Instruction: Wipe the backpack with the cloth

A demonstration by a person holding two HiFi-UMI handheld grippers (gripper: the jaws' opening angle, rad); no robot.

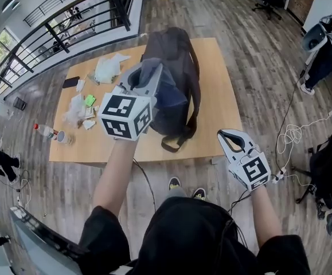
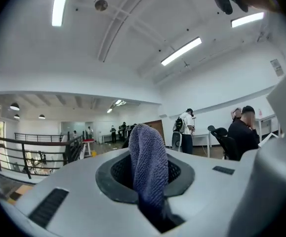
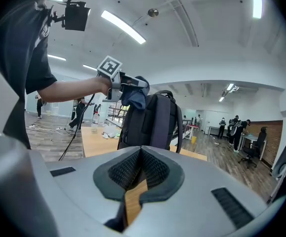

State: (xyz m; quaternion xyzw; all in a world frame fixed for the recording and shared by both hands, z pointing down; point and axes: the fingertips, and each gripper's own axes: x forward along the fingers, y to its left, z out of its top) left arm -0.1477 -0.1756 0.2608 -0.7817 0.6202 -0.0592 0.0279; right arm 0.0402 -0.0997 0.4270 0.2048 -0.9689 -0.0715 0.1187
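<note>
**Head view.** Shows the left gripper (image 1: 147, 79) held high and level over the table (image 1: 223, 102), pinching a blue-grey cloth (image 1: 167, 90) that hangs in front of the backpack (image 1: 174, 47). Reads as a carry toward the bag's upper part, with wiping apparently not yet begun. Places the dark backpack upright near the table's middle, its straps (image 1: 180, 136) trailing toward the near edge. Keeps the right gripper (image 1: 230, 135) low, off the table's near right corner and well apart from the bag. Marks clutter on the left of the table: crumpled plastic wrappers (image 1: 105, 69), a dark phone (image 1: 71, 82) and a bottle (image 1: 46, 132) lying at the near left edge, all apart from the bag and probably outside the wiping path.

**Left gripper view.** Confirms jaws pressed on the cloth, a fold standing up between the pads. Looks out across the room, with no backpack in sight.

**Right gripper view.** Shows jaws pressed together on nothing, with only table wood visible through the slit. Faces the backpack's strap side, with the cloth beside the bag's top left; cannot tell whether they touch. Seems well placed to steady the bag. Warns of dangling straps that could snag the cloth.
</note>
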